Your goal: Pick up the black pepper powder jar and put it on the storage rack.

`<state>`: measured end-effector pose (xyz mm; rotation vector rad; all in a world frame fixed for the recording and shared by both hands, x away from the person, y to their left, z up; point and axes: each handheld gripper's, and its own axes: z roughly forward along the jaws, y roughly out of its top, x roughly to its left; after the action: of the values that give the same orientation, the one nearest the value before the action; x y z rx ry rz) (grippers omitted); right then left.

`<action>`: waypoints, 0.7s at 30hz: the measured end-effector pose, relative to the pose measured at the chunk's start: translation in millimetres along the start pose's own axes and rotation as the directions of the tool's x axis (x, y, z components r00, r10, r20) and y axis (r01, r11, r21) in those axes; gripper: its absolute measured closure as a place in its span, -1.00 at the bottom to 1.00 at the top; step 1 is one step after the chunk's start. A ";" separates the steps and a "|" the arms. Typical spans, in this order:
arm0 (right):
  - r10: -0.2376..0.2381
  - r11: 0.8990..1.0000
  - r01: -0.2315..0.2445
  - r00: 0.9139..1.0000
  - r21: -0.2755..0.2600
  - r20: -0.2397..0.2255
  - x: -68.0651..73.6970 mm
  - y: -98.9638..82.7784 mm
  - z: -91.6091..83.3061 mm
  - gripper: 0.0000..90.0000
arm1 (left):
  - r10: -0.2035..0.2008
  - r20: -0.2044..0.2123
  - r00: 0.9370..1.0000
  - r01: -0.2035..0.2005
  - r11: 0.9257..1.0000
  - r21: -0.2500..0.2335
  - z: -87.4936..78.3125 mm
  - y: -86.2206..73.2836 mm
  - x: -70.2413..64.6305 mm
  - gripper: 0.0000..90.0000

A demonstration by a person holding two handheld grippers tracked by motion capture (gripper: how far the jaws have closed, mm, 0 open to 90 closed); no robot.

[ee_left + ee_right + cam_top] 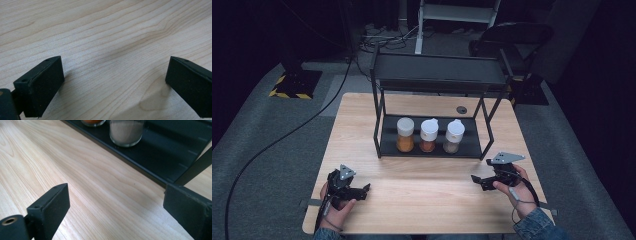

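Grippers rest low at the near edge of a wooden table in the high view. At about seven o'clock, the left gripper sits in the person's left hand, with its jaws pointing toward three o'clock. At about five o'clock, the right gripper sits in the right hand, with its jaws pointing toward nine o'clock. Neither holds anything. A black two-level rack stands at the table's twelve o'clock side. On its lower shelf three spice jars stand upright in a row: an orange-filled jar on the left, a brownish jar in the middle and a pale jar on the right. They are close together but apart, and well away from both grippers.

Left gripper view: the two black jaws stand wide apart at eight and four o'clock, with bare wood grain between them.

Right gripper view: the jaws stand wide apart at seven and four o'clock, with bare table between them. The rack's lower shelf runs across at one o'clock. The pale jar stands on it at twelve o'clock, and the bottom of a neighbouring jar shows just to its left.
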<state>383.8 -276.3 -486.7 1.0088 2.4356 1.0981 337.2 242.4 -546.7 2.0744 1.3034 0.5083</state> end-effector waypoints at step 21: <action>0.055 0.998 -0.056 0.998 0.034 0.030 -5.6 -37.6 18.1 -0.81 | 0.000 0.000 1.000 0.000 1.000 0.000 0.0 0.0 0.0 -0.96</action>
<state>378.8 -287.9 -526.8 1.1013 2.4251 1.0545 337.2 242.4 -546.8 2.0744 1.3029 0.5085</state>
